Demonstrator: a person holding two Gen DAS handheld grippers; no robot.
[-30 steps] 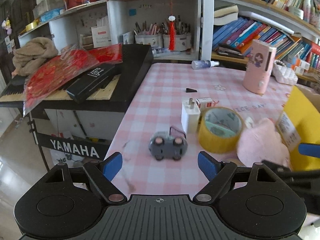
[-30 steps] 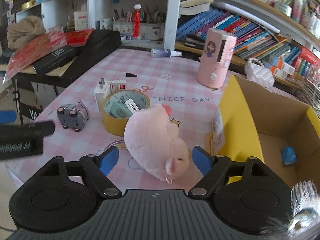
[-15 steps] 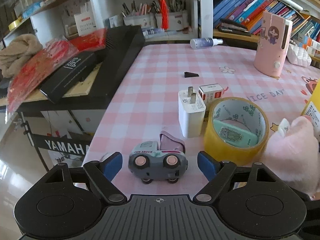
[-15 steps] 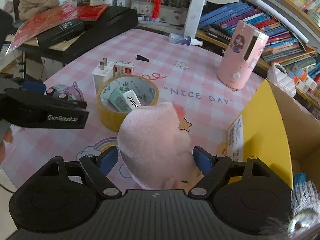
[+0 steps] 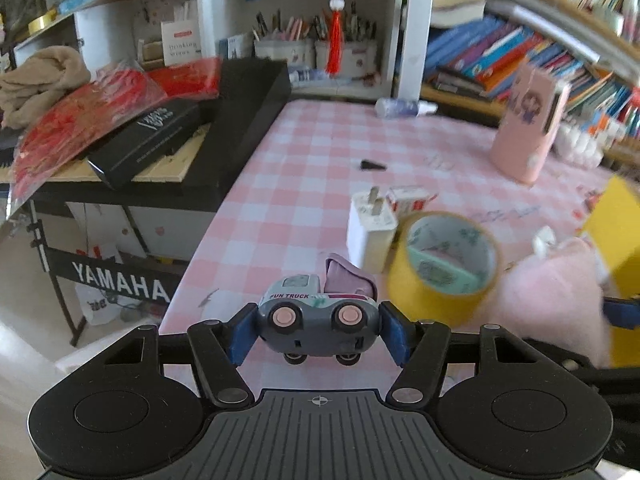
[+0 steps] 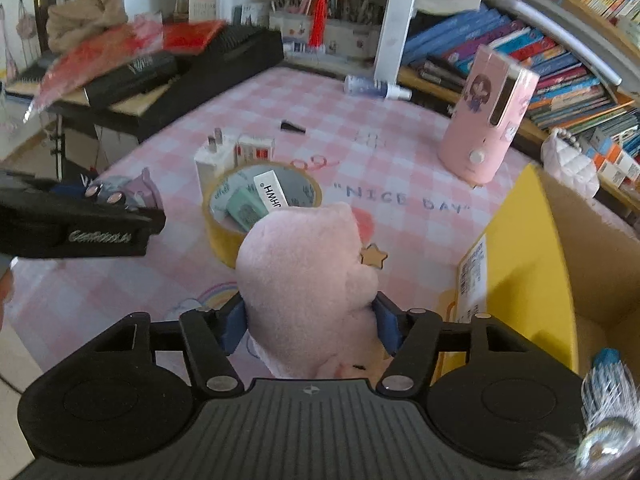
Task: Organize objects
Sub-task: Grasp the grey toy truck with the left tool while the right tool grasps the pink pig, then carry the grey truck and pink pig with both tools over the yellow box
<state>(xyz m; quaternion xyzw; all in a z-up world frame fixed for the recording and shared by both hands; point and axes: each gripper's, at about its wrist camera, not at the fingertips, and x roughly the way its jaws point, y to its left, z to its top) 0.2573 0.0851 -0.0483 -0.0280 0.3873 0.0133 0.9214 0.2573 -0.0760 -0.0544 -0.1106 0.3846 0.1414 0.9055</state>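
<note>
Two grippers work at the near edge of the pink checked surface (image 5: pixel 304 168). The left gripper (image 5: pixel 318 334) has its jaws closing around a small grey toy truck (image 5: pixel 318 322); the blue pads sit against its two ends, and the truck's underside is hidden by the gripper body. The right gripper (image 6: pixel 310 322) has its jaws closing on a pink plush toy (image 6: pixel 304 276), whose soft sides bulge over the pads; its lower part is cut off behind the gripper. Just beyond the plush stands a yellow tape roll (image 6: pixel 224 236) with small packets inside, partly hidden by the plush. A white charger plug (image 5: pixel 370 236) touches the roll's far side. Right of the plush stands an open yellow cardboard box (image 6: pixel 524 248), its floor mostly out of frame. The left view is blurred at its right side.
</note>
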